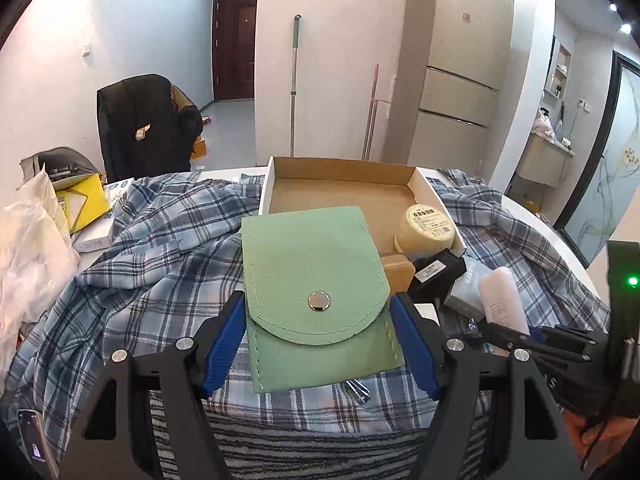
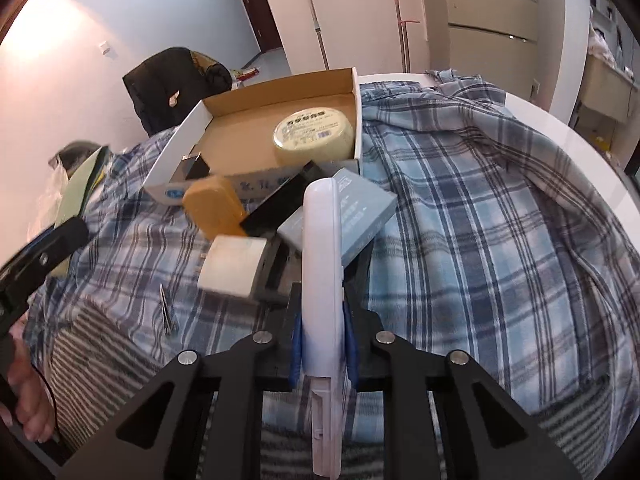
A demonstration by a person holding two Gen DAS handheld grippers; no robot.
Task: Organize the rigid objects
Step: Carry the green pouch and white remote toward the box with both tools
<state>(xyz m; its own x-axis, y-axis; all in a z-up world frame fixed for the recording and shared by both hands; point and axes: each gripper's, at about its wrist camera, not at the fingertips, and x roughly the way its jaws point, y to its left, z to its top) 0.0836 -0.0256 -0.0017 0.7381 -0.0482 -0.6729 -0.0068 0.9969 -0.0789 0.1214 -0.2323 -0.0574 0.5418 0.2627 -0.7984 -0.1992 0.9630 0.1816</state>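
Note:
A green felt pouch [image 1: 316, 292] with a metal snap hangs above the plaid cloth, and my left gripper [image 1: 318, 312] is shut on its two sides. Beyond it stands an open cardboard box [image 1: 344, 168] with a pale yellow round jar [image 1: 426, 226] in its near right corner. My right gripper [image 2: 322, 332] is shut on a long white slim device [image 2: 322, 260] that points at the box [image 2: 280, 88]. In front of the box lie an orange block [image 2: 214, 210], a black box [image 2: 280, 204], a grey-blue box [image 2: 348, 208] and a white block [image 2: 234, 266].
A plaid shirt [image 2: 480, 200] covers the round table over a striped cloth [image 1: 320, 440]. Small metal tweezers [image 2: 168, 312] lie on the shirt. A yellow bag [image 1: 86, 200] and plastic bag [image 1: 28, 248] sit at the left. A jacket-draped chair [image 1: 140, 124] stands behind.

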